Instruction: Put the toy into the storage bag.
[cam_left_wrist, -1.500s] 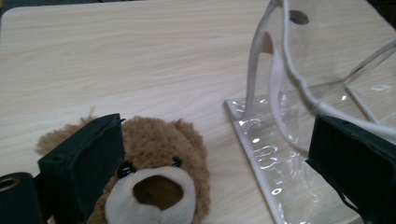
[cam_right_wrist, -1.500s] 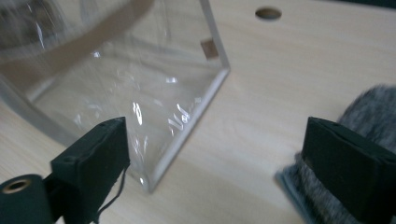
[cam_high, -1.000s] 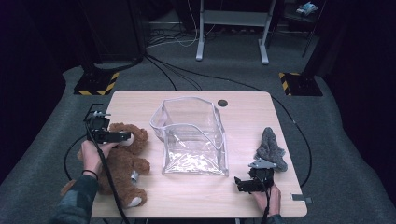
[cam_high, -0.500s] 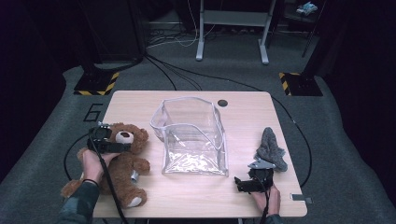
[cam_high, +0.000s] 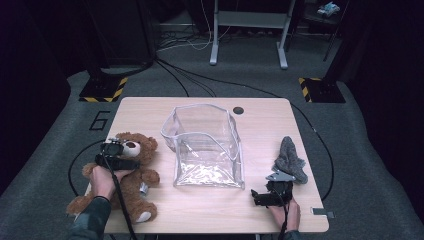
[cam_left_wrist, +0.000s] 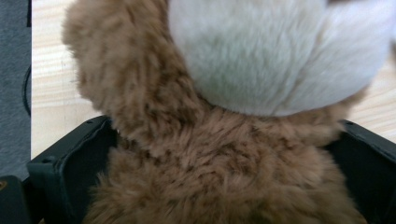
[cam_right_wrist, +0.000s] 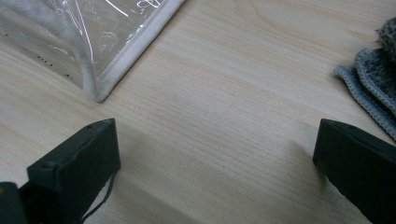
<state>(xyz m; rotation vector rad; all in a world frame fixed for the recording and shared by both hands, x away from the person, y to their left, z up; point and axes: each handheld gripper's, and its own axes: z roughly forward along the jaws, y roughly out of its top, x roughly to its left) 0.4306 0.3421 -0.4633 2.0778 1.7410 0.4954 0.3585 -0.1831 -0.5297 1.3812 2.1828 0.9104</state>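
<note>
- High view: table (cam_high: 150, 112) — pale wood, round dark grommet (cam_high: 238, 110) near the far edge; floor around it grey.
- Clear plastic bag (cam_high: 207, 147) at mid-table, standing with its mouth up, white-edged; its corner (cam_right_wrist: 100, 88) lies just ahead of the right gripper in the right gripper view.
- Teddy bear (cam_high: 132, 175) on its back at the table's left, head toward the far side, feet near the front edge; brown fur, pale muzzle (cam_left_wrist: 275, 56).
- Grey cloth (cam_high: 290, 160) at the right, crumpled, just beyond the right gripper.
- Left gripper (cam_high: 116, 156) over the bear's head and neck; jaws wide apart on either side of the neck (cam_left_wrist: 224, 163) — fur touches both, not visibly squeezed.
- Right gripper (cam_high: 267, 196) low near the front edge; jaws spread wide over bare wood, holding nothing.
</note>
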